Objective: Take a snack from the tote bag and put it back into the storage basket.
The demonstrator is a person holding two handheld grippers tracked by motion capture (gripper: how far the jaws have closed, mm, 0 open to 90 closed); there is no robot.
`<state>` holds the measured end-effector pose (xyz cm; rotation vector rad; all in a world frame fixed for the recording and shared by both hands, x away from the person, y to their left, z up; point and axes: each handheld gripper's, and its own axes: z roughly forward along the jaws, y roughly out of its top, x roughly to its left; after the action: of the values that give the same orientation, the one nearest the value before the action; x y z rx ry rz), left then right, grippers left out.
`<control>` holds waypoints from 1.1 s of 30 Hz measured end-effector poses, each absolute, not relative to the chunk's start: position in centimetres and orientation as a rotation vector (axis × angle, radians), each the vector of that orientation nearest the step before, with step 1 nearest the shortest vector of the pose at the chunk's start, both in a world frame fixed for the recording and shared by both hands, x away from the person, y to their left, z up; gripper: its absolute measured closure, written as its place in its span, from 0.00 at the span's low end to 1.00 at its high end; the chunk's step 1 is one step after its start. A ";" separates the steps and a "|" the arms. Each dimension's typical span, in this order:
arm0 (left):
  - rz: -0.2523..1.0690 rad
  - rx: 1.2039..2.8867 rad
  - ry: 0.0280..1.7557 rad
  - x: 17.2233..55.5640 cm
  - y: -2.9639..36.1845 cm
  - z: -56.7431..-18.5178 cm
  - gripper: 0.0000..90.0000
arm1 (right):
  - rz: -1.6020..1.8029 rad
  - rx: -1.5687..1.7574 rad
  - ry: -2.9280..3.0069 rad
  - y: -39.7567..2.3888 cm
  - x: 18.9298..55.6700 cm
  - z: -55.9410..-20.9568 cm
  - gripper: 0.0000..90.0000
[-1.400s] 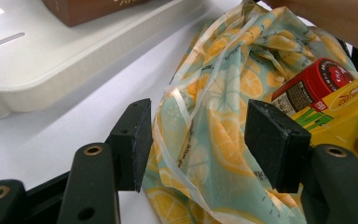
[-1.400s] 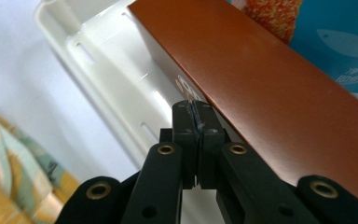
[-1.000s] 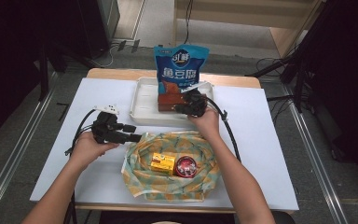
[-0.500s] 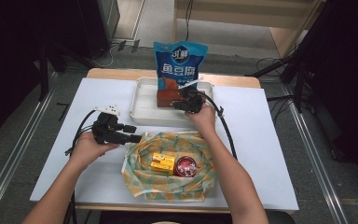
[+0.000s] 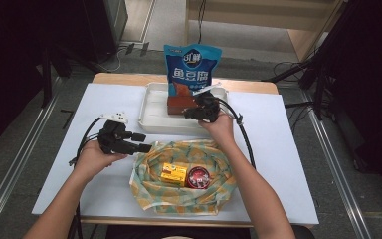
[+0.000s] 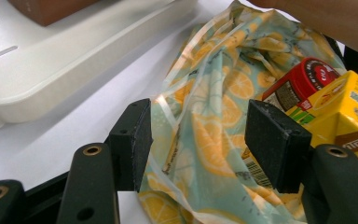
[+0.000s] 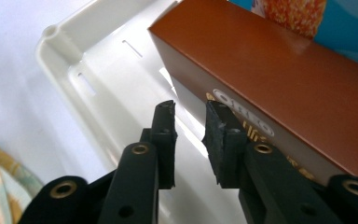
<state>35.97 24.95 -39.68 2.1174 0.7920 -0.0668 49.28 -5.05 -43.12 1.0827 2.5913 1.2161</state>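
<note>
The right gripper (image 7: pixel 189 126), jaws just parted and empty, hangs beside the brown box (image 5: pixel 181 103) in the white tray (image 5: pixel 151 107) (box's long side alongside).

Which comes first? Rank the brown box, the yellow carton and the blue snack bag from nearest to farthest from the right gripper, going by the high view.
1. Brown box: in the white tray, right beside the right gripper.
2. Blue snack bag: standing at the tray's far side, behind the box.
3. Yellow carton: in the patterned cloth bag at the table's near edge.
</note>
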 end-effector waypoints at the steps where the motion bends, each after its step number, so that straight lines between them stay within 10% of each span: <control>1: -0.064 2.121 0.788 35.9 24.9 -39.6 0.46 | 1.224 1.076 2.591 -5.2 49.1 -42.9 0.79; 33: -0.067 2.142 0.746 34.9 24.0 -38.6 0.43 | 1.338 0.968 2.573 -9.3 41.4 -39.7 0.58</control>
<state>34.90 23.96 -38.58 2.1421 0.7455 -0.0673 41.42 -9.27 -39.68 0.9683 2.5728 1.3376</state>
